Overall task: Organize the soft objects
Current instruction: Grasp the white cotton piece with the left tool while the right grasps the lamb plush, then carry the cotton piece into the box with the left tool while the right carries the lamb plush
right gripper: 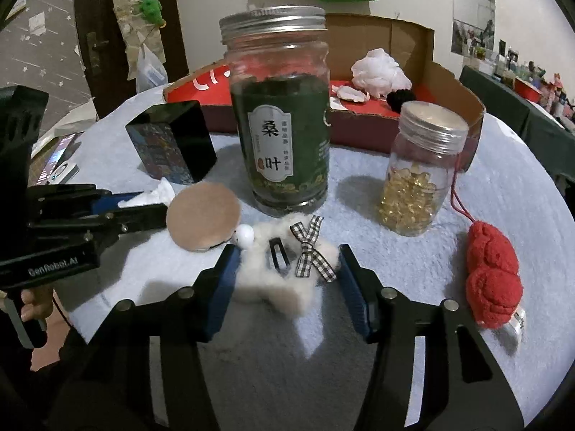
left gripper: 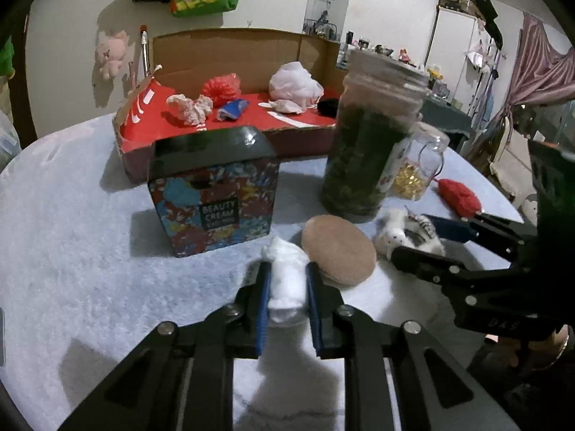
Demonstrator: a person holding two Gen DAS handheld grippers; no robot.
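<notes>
On the fuzzy cloth, left tongs (left gripper: 286,280) pinch a cottony white wad (left gripper: 285,280); right tongs (right gripper: 286,262) gape around a fluffy bow-tied clip (right gripper: 284,269).

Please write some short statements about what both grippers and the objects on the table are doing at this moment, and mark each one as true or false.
1. The left gripper is shut on the white tissue wad. True.
2. The right gripper is closed tightly on the red knitted pouch. False: its fingers stand open on either side of the fluffy white hair clip, and the pouch lies untouched to its right.
3. The tall jar of green leaves has its metal lid on. True.
4. The small jar of yellow capsules is lying on its side. False: it stands upright.
5. The cardboard box already holds several soft things. True.
</notes>
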